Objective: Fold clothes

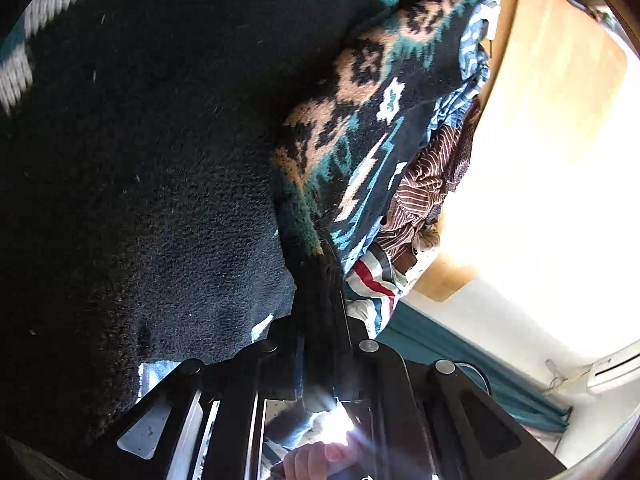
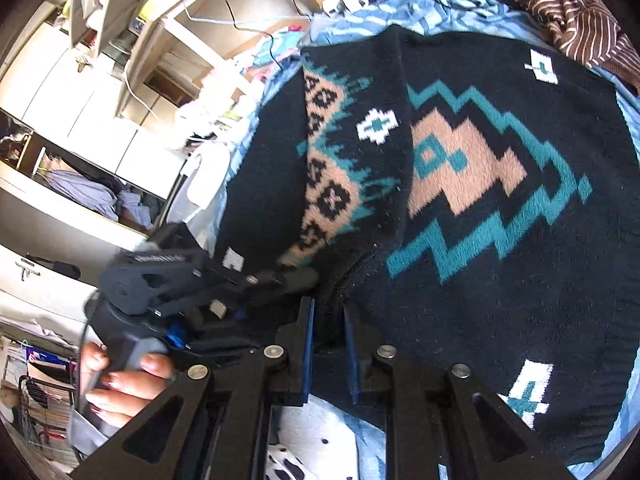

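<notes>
A black knitted sweater with teal, tan and white patterns lies spread on a blue patterned cloth, one side folded over its middle. In the left wrist view the sweater fills the left half. My left gripper is shut on a dark fold of its edge. The right wrist view shows that left gripper from the side, held by a hand, biting the sweater's near edge. My right gripper stands just beside it with the ribbed hem between slightly parted blue pads, which do not press it.
A brown striped garment lies crumpled at the far right, seen also as brown striped cloth. A red, white and blue striped cloth sticks out under the sweater. Shelves with cables stand at left. White spotted fabric lies below.
</notes>
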Demonstrator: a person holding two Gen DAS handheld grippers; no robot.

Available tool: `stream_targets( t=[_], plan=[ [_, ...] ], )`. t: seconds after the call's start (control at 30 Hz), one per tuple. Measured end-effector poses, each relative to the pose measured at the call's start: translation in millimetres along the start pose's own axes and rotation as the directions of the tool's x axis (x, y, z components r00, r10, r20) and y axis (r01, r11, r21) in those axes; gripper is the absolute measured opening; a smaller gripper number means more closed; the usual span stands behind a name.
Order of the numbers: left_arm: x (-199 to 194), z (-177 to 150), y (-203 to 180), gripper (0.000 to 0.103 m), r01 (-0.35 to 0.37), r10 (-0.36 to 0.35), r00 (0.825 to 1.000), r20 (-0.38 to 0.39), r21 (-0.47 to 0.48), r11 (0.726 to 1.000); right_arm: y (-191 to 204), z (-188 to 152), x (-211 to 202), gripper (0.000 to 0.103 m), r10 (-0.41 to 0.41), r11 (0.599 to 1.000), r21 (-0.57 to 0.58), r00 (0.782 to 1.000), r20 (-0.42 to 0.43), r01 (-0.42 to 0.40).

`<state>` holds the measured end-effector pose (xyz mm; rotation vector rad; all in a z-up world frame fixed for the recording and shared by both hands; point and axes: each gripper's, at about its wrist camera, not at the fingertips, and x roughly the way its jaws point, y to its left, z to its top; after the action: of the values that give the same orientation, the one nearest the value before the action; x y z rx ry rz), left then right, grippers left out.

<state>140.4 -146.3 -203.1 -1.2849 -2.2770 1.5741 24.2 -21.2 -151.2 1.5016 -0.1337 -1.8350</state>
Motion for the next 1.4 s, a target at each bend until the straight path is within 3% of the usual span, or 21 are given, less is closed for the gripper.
stream_targets(
  t=[0.07, 0.13, 0.3, 0.4, 0.5, 0.6, 0.67, 0.7, 0.83, 1.0, 1.1, 1.13, 1.2, 1.27, 1.3, 1.33, 1.4],
  plan=[
    [4, 0, -12, 0.009, -0.051, 0.049, 0.999, 0.023, 0.054, 0.997, -4, -1, 5, 0.038, -0.006, 1.000, 0.012, 1.000, -0.021, 0.006],
    [0, -1, -27, 0.009, -0.123, 0.116, 0.991, 0.059, 0.123, 0.985, -5, -4, 9, 0.045, -0.017, 1.000, 0.009, 0.999, -0.048, 0.017],
    [-1, -5, -69, 0.009, -0.311, 0.260, 0.944, 0.202, 0.286, 0.906, -5, -7, 22, 0.059, -0.098, 0.995, -0.023, 0.990, -0.101, 0.097],
    [-40, -15, -73, 0.009, -0.366, 0.265, 0.918, 0.296, 0.371, 0.853, -10, -7, 33, 0.061, -0.132, 0.991, -0.020, 0.981, -0.145, 0.130],
    [-58, -26, -98, 0.009, -0.391, 0.218, 0.894, 0.391, 0.447, 0.804, -13, -7, 40, 0.062, -0.124, 0.992, -0.007, 0.977, -0.174, 0.125],
    [-72, -38, -117, 0.009, -0.432, 0.193, 0.868, 0.457, 0.506, 0.747, -15, -8, 46, 0.064, -0.128, 0.992, -0.004, 0.973, -0.193, 0.129],
    [-70, -38, -118, 0.009, -0.463, 0.221, 0.856, 0.467, 0.503, 0.730, -16, -9, 48, 0.066, -0.121, 0.992, 0.005, 0.972, -0.199, 0.125],
    [-68, -35, -114, 0.009, -0.480, 0.246, 0.850, 0.466, 0.491, 0.727, -17, -9, 49, 0.066, -0.118, 0.992, 0.009, 0.972, -0.201, 0.122],
    [-56, -9, -75, 0.009, -0.484, 0.316, 0.851, 0.419, 0.394, 0.781, -17, -9, 50, 0.069, -0.111, 0.993, 0.017, 0.973, -0.204, 0.117],
    [-55, 2, -53, 0.009, -0.542, 0.357, 0.807, 0.470, 0.351, 0.764, -16, -11, 50, 0.070, -0.113, 0.993, 0.008, 0.970, -0.213, 0.117],
    [-67, -7, -65, 0.009, -0.492, 0.277, 0.830, 0.484, 0.401, 0.773, -14, -13, 54, 0.070, -0.114, 0.993, 0.012, 0.969, -0.218, 0.119],
    [-74, -15, -74, 0.009, -0.475, 0.232, 0.833, 0.501, 0.434, 0.766, -14, -13, 55, 0.070, -0.113, 0.993, 0.014, 0.969, -0.219, 0.119],
    [-93, -37, -99, 0.009, -0.452, 0.117, 0.825, 0.553, 0.521, 0.724, -13, -13, 56, 0.071, -0.110, 0.993, 0.019, 0.970, -0.219, 0.117],
    [-102, -50, -115, 0.009, -0.477, 0.080, 0.804, 0.589, 0.560, 0.677, -13, -13, 57, 0.072, -0.108, 0.993, 0.022, 0.970, -0.219, 0.115],
    [-103, -48, -115, 0.009, -0.493, 0.099, 0.797, 0.595, 0.548, 0.676, -13, -13, 57, 0.072, -0.107, 0.993, 0.023, 0.970, -0.219, 0.115],
    [-101, -44, -112, 0.009, -0.508, 0.129, 0.792, 0.597, 0.526, 0.682, -13, -13, 58, 0.072, -0.107, 0.993, 0.025, 0.970, -0.219, 0.115],
    [-89, -21, -87, 0.009, -0.509, 0.221, 0.806, 0.549, 0.453, 0.732, -12, -12, 59, 0.072, -0.108, 0.993, 0.031, 0.970, -0.217, 0.117]
  ],
)
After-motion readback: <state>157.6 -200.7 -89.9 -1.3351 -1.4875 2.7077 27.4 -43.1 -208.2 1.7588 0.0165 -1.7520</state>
